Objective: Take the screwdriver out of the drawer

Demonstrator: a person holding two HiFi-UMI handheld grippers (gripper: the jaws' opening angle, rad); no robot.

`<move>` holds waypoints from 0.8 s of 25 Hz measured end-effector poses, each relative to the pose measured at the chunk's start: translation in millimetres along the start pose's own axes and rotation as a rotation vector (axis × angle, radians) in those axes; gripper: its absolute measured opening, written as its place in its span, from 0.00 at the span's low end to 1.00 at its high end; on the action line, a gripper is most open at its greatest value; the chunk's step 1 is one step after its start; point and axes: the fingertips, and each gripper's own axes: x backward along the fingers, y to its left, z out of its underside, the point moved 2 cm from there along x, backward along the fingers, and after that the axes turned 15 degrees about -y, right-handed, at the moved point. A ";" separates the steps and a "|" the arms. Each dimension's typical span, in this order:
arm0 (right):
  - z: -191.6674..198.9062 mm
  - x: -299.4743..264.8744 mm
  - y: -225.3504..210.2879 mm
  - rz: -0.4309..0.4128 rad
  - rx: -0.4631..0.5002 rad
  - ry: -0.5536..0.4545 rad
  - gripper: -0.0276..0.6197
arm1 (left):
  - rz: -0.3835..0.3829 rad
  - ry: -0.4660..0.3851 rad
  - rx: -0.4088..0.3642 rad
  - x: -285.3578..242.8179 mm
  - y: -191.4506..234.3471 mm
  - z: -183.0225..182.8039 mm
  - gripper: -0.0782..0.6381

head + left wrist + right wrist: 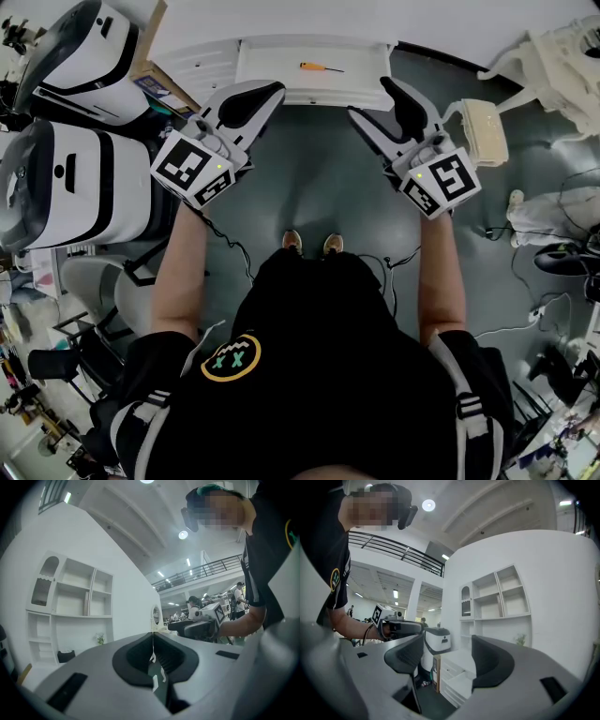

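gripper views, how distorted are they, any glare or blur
Left gripper view: strong fisheye, dark corners, ceiling lamp blooms. Right gripper view: same curving, shelf unit bows, round lamp flares. Head view: even light, sharp, screwdriver clear.

Screwdriver [320,67] tip too small to tell. Drawer [314,97] near corners hidden behind left gripper [268,103] and right gripper [369,98]. White machine [80,183] at far left cut off by picture's left edge.
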 end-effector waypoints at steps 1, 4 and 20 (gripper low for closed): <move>1.6 0.1 0.7 -0.006 -0.001 0.009 0.60 | 0.000 0.000 0.000 0.0 -0.2 0.0 0.14; 6.3 -0.6 2.0 -0.011 0.003 0.032 0.69 | 0.000 0.000 0.000 0.2 -0.3 -0.1 0.14; 3.0 6.6 1.7 0.015 0.060 0.018 0.94 | 0.000 0.006 0.000 0.2 -4.9 -0.7 0.14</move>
